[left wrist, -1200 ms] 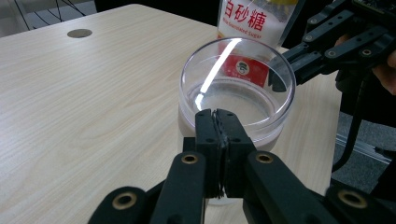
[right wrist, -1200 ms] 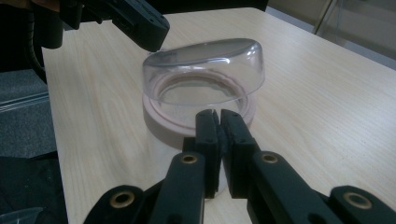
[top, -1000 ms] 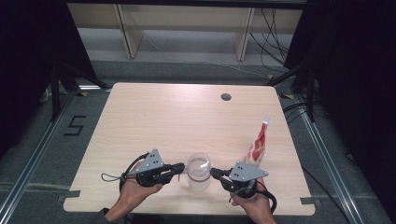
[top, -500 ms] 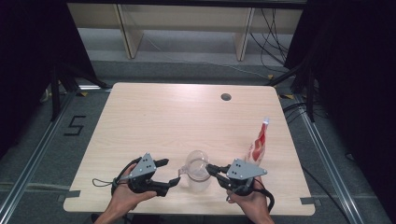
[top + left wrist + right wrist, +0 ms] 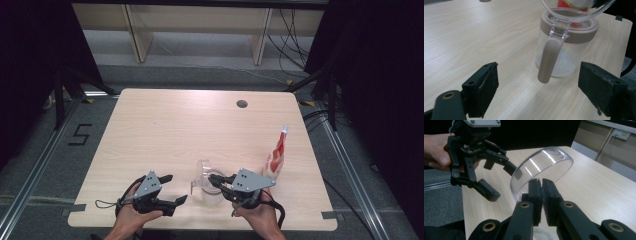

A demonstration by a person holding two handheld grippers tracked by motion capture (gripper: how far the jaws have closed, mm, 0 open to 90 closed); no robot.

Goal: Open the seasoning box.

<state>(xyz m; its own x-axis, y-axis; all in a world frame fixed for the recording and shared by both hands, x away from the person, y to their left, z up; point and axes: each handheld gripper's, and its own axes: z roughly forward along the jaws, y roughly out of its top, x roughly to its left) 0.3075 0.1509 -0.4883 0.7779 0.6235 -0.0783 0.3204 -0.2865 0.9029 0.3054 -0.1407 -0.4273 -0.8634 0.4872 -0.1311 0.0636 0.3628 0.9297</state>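
Near the surface's front edge, the right gripper (image 5: 223, 182) has swung the clear domed plastic lid (image 5: 541, 167) off the taupe-rimmed clear jar (image 5: 566, 42), fingers clamping it, while the left gripper (image 5: 172, 189) has backed away, open.

1. You are getting open room across the far and left parts of the surface (image 5: 165, 125); only a small dark round hole (image 5: 242, 104) is sitting there, near the far edge.
2. The clear jar (image 5: 210, 187) is blocking the near middle, between your two grippers.
3. Its raised lid (image 5: 541, 170) is taking up the space above it.
4. The red-and-white pouch (image 5: 276, 156) is standing just right of your right gripper (image 5: 220, 181), narrowing passage there.
5. Your left gripper (image 5: 172, 189), jaws spread wide, is facing the jar with bare surface between.
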